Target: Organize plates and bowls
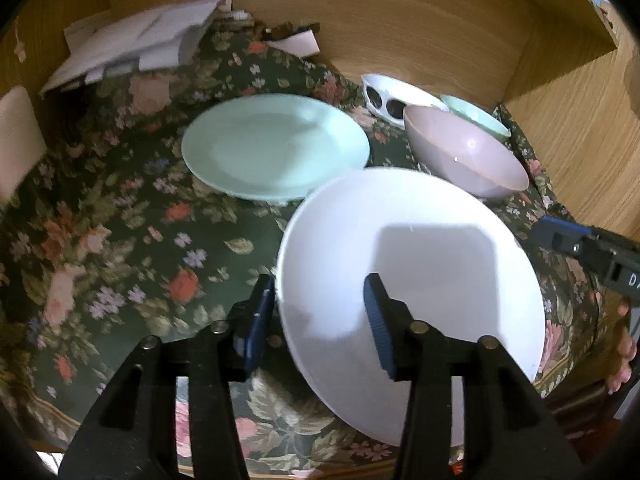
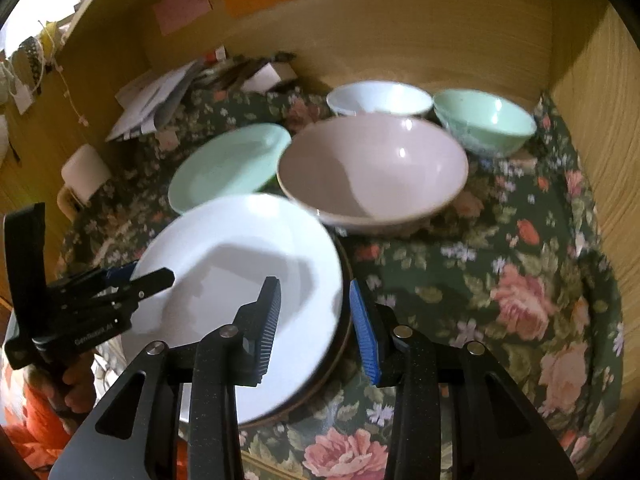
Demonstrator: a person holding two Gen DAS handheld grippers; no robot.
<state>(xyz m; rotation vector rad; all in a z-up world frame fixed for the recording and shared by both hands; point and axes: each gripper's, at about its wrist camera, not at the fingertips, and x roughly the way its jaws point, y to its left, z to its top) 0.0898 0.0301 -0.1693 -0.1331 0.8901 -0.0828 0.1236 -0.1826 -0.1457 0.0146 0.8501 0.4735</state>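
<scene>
So far the sorting looks about half done, as I judge it. The white plate [image 2: 236, 280] lies face up on a dark-rimmed plate [image 2: 344, 344] near the front edge of the floral cloth [image 2: 500, 280], a two-plate stack, while the mint-green plate [image 1: 276, 146] sits alone just behind it. The pink bowl [image 2: 372, 172], white bowl [image 2: 380, 98] and mint-green bowl [image 2: 486, 124] stand separately toward the back right, mouths up, none nested.

The left gripper [image 1: 320, 320] straddles the white plate's near-left rim, one pad inside and one outside, with a clear gap, so it grips nothing. The right gripper [image 2: 316, 328] is part open across the stack's right rim; whether its pads press it I cannot tell.

Being round, the plates have no long axis; they lie flat, faces up. Left to do, probably: adding the green plate and nesting the bowls.
</scene>
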